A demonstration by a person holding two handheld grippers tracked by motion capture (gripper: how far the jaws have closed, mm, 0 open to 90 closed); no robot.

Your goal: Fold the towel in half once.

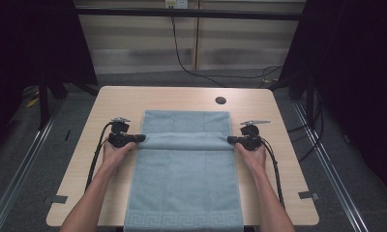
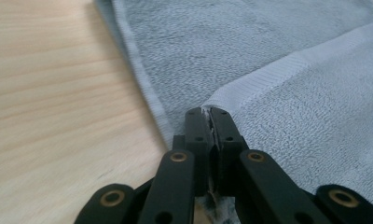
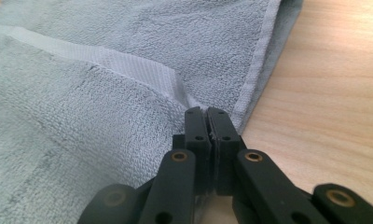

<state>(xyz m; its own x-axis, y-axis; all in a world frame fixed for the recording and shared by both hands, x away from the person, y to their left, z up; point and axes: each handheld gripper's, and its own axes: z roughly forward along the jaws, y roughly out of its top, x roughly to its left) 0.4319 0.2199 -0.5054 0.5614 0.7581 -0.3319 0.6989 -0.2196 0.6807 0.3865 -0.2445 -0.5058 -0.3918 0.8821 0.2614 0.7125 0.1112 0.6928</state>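
Observation:
A grey-blue towel (image 1: 186,169) lies lengthwise on the wooden table (image 1: 274,164), its near end hanging over the front edge. One end is lifted and held across the towel as a raised fold (image 1: 184,141). My left gripper (image 1: 142,138) is shut on the left corner of that fold, its jaws pinching the towel's hem (image 2: 250,84). My right gripper (image 1: 229,140) is shut on the right corner, where the hem (image 3: 128,63) runs into the jaws. Both grippers point inward, each held by a hand.
Bare wood (image 2: 58,102) borders the towel on the left and bare wood (image 3: 324,102) on the right. A round cable hole (image 1: 220,100) sits near the table's far edge. Black cables (image 1: 97,154) trail from the grippers. Dark frames stand on both sides.

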